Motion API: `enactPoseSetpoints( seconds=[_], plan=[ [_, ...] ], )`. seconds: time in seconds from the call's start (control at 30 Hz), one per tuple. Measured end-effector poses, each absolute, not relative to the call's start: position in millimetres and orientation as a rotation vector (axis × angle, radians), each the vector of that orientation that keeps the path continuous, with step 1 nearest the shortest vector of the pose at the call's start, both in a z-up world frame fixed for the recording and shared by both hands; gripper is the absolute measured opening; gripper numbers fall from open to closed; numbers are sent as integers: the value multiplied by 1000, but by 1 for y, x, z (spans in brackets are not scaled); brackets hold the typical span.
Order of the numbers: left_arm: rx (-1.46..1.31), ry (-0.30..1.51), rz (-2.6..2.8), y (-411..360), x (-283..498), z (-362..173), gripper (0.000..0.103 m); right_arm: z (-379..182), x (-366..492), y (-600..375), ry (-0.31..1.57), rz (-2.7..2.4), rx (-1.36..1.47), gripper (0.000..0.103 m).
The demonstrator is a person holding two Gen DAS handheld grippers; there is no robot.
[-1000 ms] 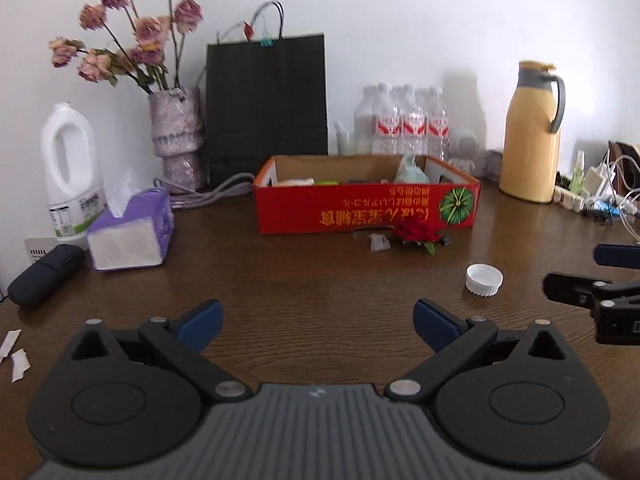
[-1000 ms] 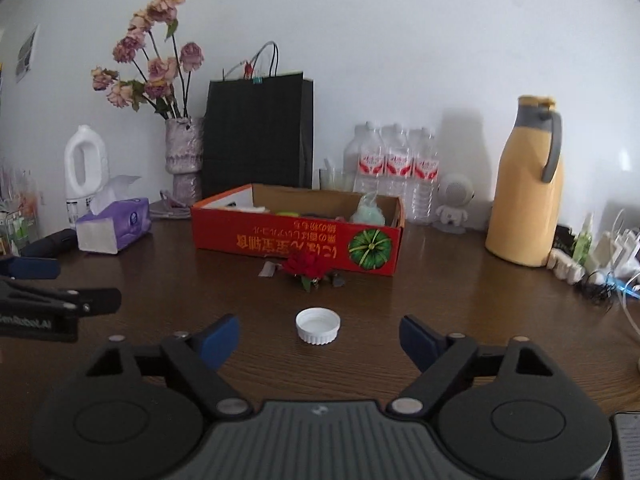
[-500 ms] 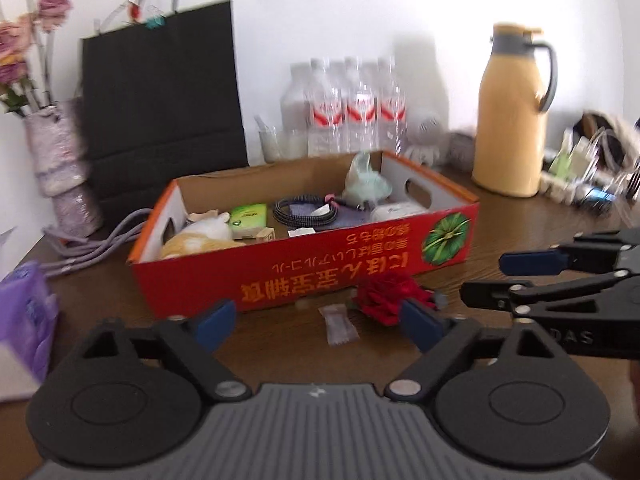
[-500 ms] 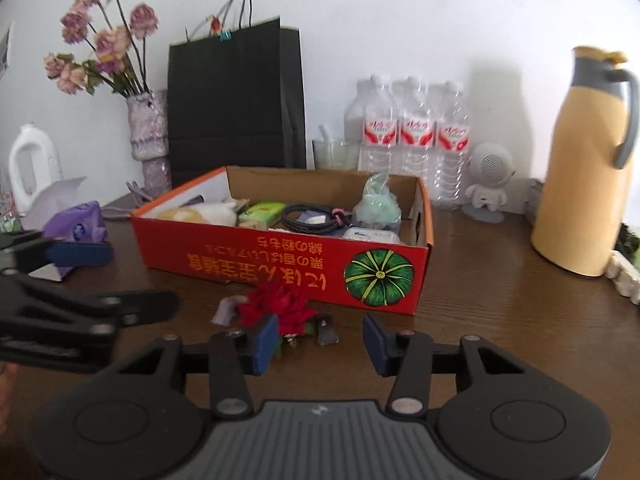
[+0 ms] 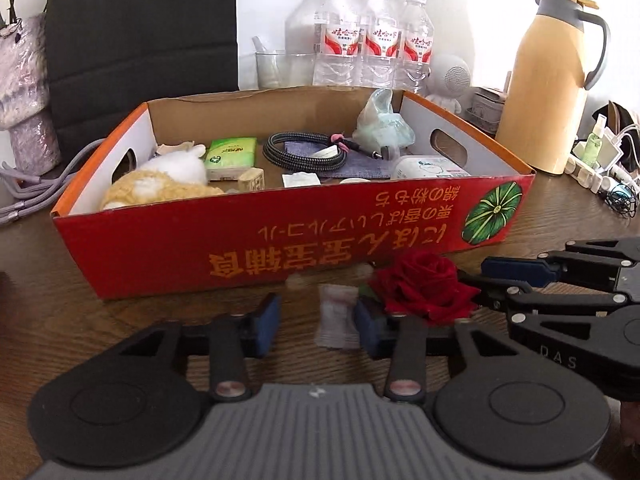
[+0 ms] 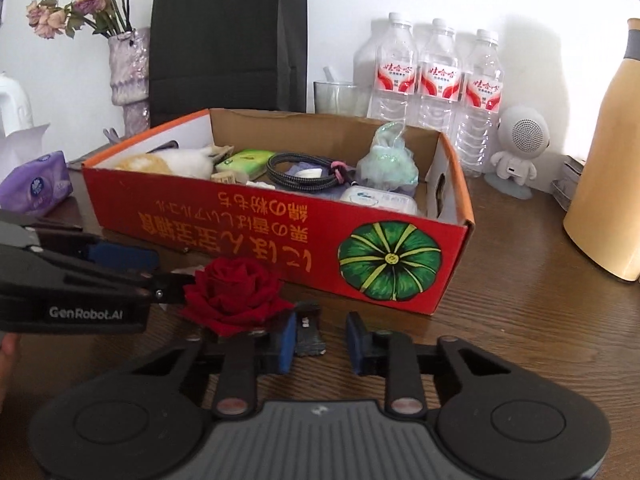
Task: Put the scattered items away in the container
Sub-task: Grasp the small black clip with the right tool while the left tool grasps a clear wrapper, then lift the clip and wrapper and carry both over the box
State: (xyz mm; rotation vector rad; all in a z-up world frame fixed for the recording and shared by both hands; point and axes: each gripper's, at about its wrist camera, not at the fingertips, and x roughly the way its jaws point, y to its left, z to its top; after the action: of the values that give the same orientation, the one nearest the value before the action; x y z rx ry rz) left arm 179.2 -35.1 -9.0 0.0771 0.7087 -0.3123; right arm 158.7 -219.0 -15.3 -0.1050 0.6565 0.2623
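Note:
A red cardboard box stands on the wooden table and holds a plush toy, a coiled cable and other small items. In front of it lie a red rose, a small clear sachet and a small dark object. My left gripper is open, with the sachet between its fingers; it also shows in the right wrist view. My right gripper is open around the dark object, beside the rose; it also shows in the left wrist view.
Behind the box stand a black paper bag, three water bottles, a yellow thermos jug, a vase of dried flowers and a small white speaker figure. A purple tissue pack lies left.
Both grippers have moved forward to the items in front of the box and lowered. Their jaws have narrowed from wide open. The white bottle cap is out of view.

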Motion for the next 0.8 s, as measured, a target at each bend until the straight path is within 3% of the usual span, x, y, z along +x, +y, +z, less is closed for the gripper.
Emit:
enactPoseSetpoints(
  seconds=[0.03,0.33,0.8],
  plan=[
    [73,709,-323,-35,179,-9,19,-16,159,-219,657,268,-101,15],
    [49,649,-304,-31,145,6,18,1,136,-231,587,185,-81,13],
    [28,212,-114,-26,-25,76,19,69,-13,-212,228,202,-19,13]
  ],
)
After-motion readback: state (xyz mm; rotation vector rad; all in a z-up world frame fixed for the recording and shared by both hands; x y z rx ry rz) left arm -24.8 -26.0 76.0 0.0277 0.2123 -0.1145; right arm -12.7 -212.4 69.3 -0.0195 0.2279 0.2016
